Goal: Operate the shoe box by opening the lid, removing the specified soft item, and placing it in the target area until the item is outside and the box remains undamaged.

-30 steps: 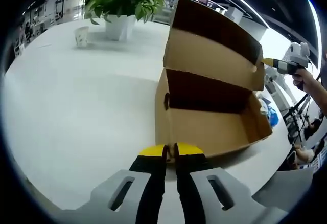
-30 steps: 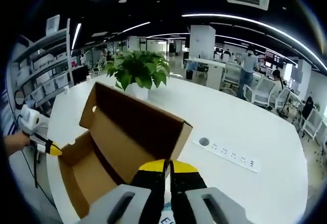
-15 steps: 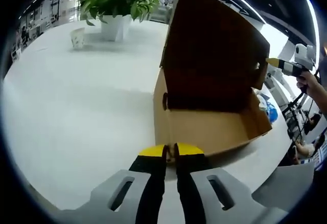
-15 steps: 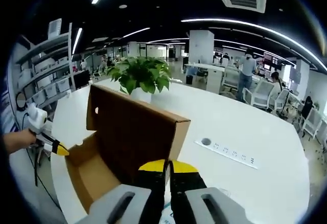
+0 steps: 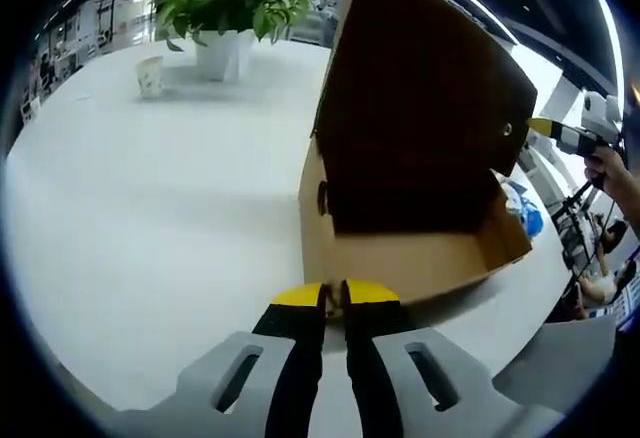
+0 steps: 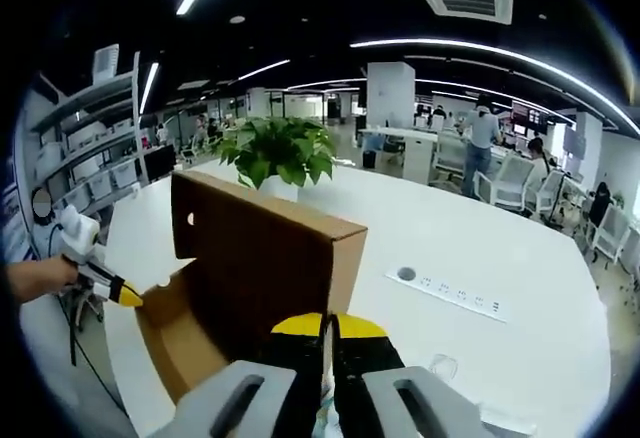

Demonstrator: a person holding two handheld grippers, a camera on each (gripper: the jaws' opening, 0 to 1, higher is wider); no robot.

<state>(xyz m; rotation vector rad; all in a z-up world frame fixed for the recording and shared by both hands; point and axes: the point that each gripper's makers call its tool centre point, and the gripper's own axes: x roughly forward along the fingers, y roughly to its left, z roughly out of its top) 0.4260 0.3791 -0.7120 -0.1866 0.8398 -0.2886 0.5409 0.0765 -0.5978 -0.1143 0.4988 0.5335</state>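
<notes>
On the smooth white bench (image 5: 150,208), a plain brown corrugated shoe box (image 5: 400,248) with its lid (image 5: 420,88) raised near upright; visible interior bare cardboard. Left hand-held gripper (image 5: 334,293) and right hand-held gripper (image 6: 328,326): yellow-tipped jaws pressed together, nothing visibly held
</notes>
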